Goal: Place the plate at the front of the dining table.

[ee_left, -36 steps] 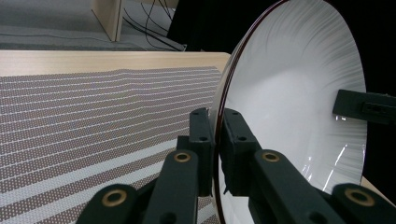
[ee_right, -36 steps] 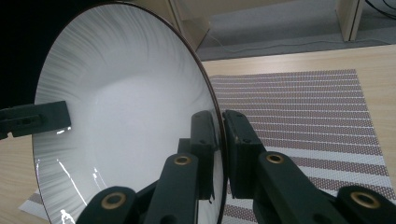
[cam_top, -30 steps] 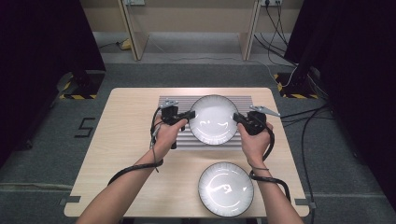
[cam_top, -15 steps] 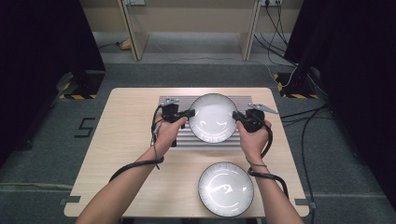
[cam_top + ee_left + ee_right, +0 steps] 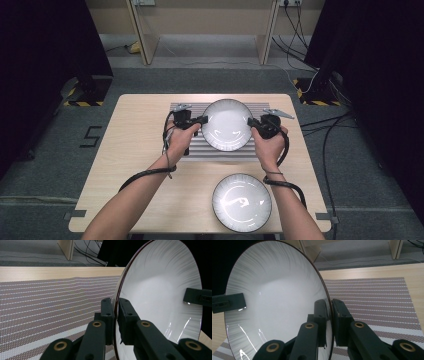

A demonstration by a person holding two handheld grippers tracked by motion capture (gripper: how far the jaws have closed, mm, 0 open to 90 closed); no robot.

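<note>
A white plate (image 5: 227, 125) with a dark rim hangs just above the striped placemat (image 5: 200, 150), held from both sides. My left gripper (image 5: 202, 120) is shut on its left rim, and in the left gripper view both jaws pinch that rim (image 5: 115, 307) with the plate's white bowl (image 5: 162, 290) to the right. My right gripper (image 5: 250, 122) is shut on the opposite rim; the right gripper view shows its jaws clamped on the edge (image 5: 329, 307), the plate (image 5: 274, 295) spreading to the left. A second white plate (image 5: 242, 202) lies flat near the table's front edge.
The wooden table (image 5: 135, 150) has bare room to the left of the placemat. Cables (image 5: 145, 172) trail from both grippers along the forearms. Wooden furniture legs (image 5: 145, 30) and dark stands rise beyond the far edge.
</note>
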